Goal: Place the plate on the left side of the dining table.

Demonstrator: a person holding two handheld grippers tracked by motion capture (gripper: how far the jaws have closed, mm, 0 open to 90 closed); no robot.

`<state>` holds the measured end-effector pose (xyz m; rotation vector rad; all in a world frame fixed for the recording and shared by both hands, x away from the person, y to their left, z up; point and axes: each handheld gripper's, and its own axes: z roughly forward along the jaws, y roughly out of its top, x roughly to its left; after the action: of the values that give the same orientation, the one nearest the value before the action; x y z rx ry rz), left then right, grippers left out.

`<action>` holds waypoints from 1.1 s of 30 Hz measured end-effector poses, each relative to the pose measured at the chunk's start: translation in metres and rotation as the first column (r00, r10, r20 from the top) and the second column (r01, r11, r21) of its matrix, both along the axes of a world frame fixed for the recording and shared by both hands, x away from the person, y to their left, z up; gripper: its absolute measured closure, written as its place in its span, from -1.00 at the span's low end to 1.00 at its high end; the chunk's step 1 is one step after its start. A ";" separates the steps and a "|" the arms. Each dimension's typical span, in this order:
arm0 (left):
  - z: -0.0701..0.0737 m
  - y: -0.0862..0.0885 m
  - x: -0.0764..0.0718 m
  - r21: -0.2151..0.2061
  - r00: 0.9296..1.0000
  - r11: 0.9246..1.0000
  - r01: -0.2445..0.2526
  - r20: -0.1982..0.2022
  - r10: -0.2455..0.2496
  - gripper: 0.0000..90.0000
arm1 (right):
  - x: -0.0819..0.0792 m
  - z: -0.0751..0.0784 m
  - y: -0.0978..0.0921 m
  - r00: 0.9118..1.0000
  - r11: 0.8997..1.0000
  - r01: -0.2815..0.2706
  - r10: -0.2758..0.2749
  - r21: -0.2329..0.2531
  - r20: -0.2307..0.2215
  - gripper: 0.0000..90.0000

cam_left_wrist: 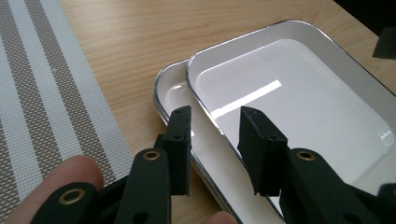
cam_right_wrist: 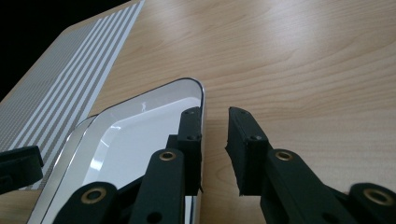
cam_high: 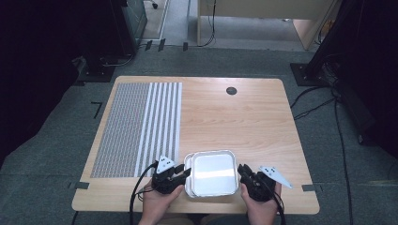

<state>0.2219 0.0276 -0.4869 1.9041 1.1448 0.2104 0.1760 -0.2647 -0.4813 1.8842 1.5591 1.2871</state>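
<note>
At lower centre of the high view, two shallow white trays (cam_high: 213,172) with metal rims sit nested, slightly offset, on the wooden bench (cam_high: 244,117). The left gripper (cam_high: 180,172) at the trays' left edge and the right gripper (cam_high: 244,172) at their right edge both have parted fingers. A striped mat (cam_high: 136,126) lies at left.

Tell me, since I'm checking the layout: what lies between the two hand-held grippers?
Two stacked white trays, seen in the high view, between left hand-held gripper and right hand-held gripper.
</note>
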 end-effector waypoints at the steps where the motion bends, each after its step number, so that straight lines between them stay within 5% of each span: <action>1: 0.000 0.000 0.000 0.000 1.000 1.000 0.000 0.000 0.000 0.46 | 0.003 0.001 -0.003 1.000 1.000 -0.010 0.010 0.006 -0.006 0.66; 4: -0.001 -0.008 -0.005 0.030 1.000 0.999 0.019 -0.011 -0.019 0.45 | 0.016 0.002 -0.008 0.998 0.998 -0.059 0.059 0.010 -0.038 0.63; 9: -0.003 -0.012 -0.008 0.038 0.999 0.999 0.030 -0.018 -0.029 0.44 | 0.030 0.002 -0.006 0.996 0.994 -0.085 0.082 -0.075 -0.048 0.60; 16: -0.003 -0.016 -0.011 0.056 0.999 0.998 0.042 -0.014 -0.041 0.44 | 0.043 0.011 -0.003 0.990 0.992 -0.114 0.109 -0.057 -0.087 0.62; 24: -0.003 -0.017 -0.012 0.079 1.000 0.997 0.017 -0.024 -0.015 0.45 | 0.051 0.005 0.013 0.975 0.981 -0.165 0.147 -0.101 -0.165 0.64; 33: -0.006 -0.023 -0.015 0.097 0.999 0.995 0.032 -0.038 -0.029 0.45 | 0.050 -0.006 0.019 0.981 0.992 -0.104 0.090 -0.076 -0.172 0.94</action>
<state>0.2064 0.0046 -0.4928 2.0177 1.1471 0.2197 0.2262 -0.2462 -0.4872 1.9275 1.7820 1.1060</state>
